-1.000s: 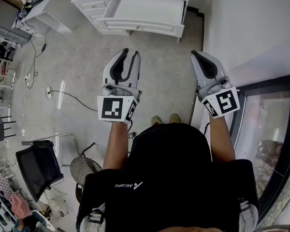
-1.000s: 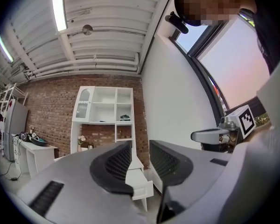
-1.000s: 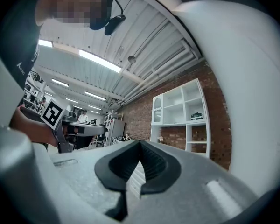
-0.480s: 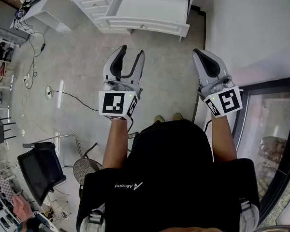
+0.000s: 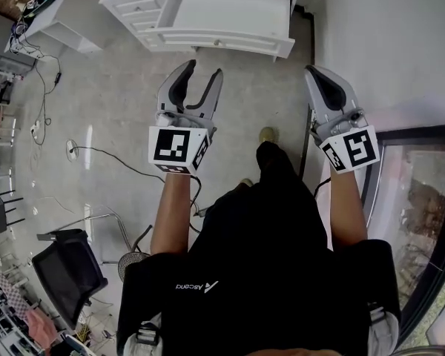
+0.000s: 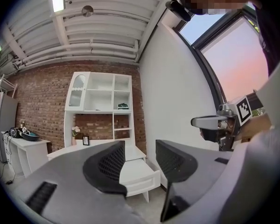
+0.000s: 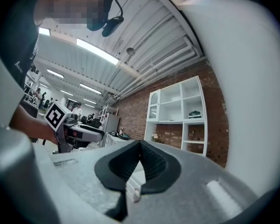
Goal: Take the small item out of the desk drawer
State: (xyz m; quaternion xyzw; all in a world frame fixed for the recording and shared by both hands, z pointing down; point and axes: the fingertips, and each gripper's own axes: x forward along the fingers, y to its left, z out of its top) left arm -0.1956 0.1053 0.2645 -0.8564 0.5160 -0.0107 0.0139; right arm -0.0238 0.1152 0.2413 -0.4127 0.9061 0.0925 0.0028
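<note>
A white desk (image 5: pixel 208 10) stands ahead on the grey floor, and one drawer (image 6: pixel 141 177) on its right side is pulled out. The drawer's inside looks white, and I see no small item in it from here. My left gripper (image 5: pixel 202 71) is held in the air short of the desk, open wide with nothing between its jaws (image 6: pixel 140 161). My right gripper (image 5: pixel 317 74) hovers level with it near the white wall, jaws shut and empty (image 7: pixel 139 164). Both are well clear of the drawer.
A white shelf unit (image 6: pixel 101 97) rises above the desk against a brick wall. A white side table (image 5: pixel 63 13) with cables stands at the far left, and a cord (image 5: pixel 107 153) lies on the floor. A black chair (image 5: pixel 68 273) is behind left. A glass pane (image 5: pixel 415 213) is at the right.
The left jaws went from half closed to wide open. The person stepped toward the desk, one foot now forward, and both grippers moved slightly closer to it.
</note>
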